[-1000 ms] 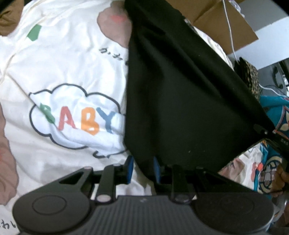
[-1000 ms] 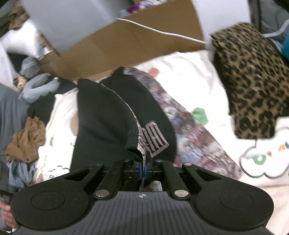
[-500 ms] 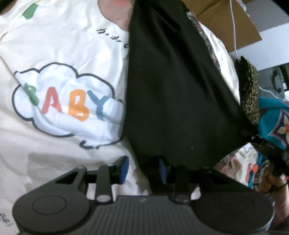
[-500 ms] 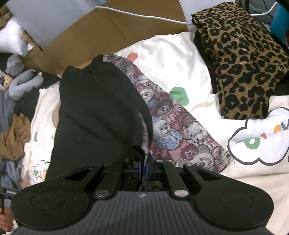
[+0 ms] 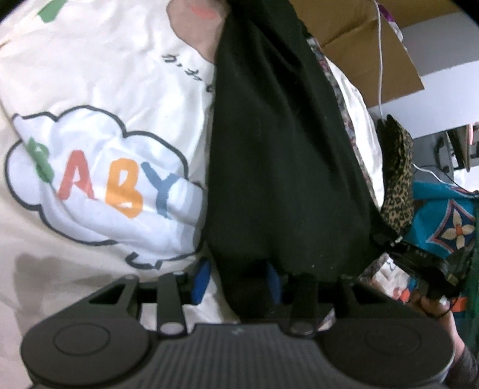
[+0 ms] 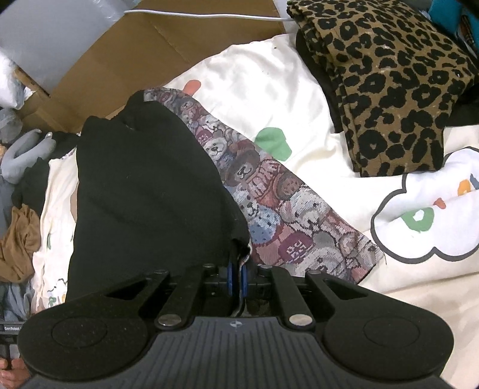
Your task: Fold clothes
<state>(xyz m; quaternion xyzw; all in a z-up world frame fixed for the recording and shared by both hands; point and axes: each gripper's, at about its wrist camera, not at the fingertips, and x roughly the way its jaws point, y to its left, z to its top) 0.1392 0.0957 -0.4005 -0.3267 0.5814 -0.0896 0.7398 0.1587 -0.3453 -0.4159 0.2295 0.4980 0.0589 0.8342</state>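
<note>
A black garment (image 5: 278,149) with a bear-print side (image 6: 269,203) lies stretched over the cream bed cover (image 5: 89,74). My left gripper (image 5: 238,279) has a bunched edge of the cloth between its blue pads. The jaws are closing; the cloth lies against the right pad, and a sliver of bedding still shows beside the left pad (image 5: 202,279). My right gripper (image 6: 236,275) is shut on another edge, where the black garment (image 6: 143,194) folds back over the bear print. The cloth hangs low between the two grippers.
A folded leopard-print garment (image 6: 389,89) lies at the back right of the bed. Cardboard (image 6: 149,59) and a white cable (image 6: 209,15) stand behind. A brown cloth (image 6: 18,245) and grey clothes pile up at the left. Teal patterned fabric (image 5: 443,215) sits at the right.
Both grippers have sunk toward the bed and the black cloth now lies flatter. The left jaws widened around the cloth edge. The right grip is unchanged.
</note>
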